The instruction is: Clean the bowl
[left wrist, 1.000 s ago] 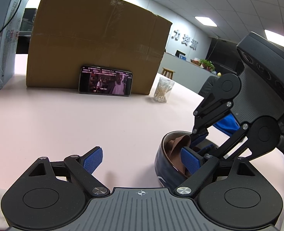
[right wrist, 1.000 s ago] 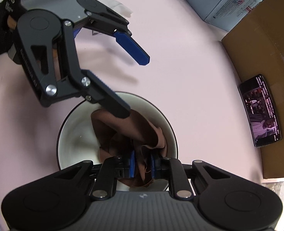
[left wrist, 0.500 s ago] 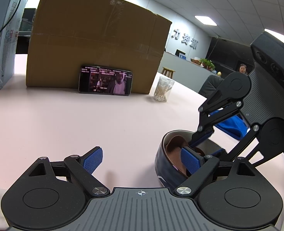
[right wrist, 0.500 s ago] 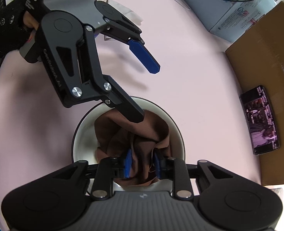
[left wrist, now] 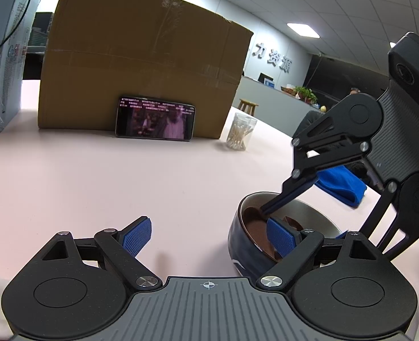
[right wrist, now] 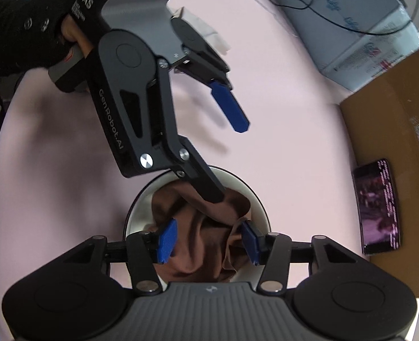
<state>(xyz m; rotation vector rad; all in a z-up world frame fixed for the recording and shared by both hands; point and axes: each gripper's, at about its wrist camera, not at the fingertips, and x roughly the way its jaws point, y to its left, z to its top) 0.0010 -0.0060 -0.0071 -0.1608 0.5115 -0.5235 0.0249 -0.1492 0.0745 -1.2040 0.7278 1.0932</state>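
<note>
- Right wrist view: bowl, pale inside, stands on the pink table; brown cloth lies bunched in it.
- Right gripper: fingers spread either side of the cloth, gripping nothing.
- Left gripper: fingers wide apart, straddling the bowl's near wall, one pad inside on the cloth, the other outside.
- Progress, judged: cloth is in place; bare rim shows; whether wiping is finished cannot be told. Cloth removal remains.
- Also present: cardboard box, phone.
</note>
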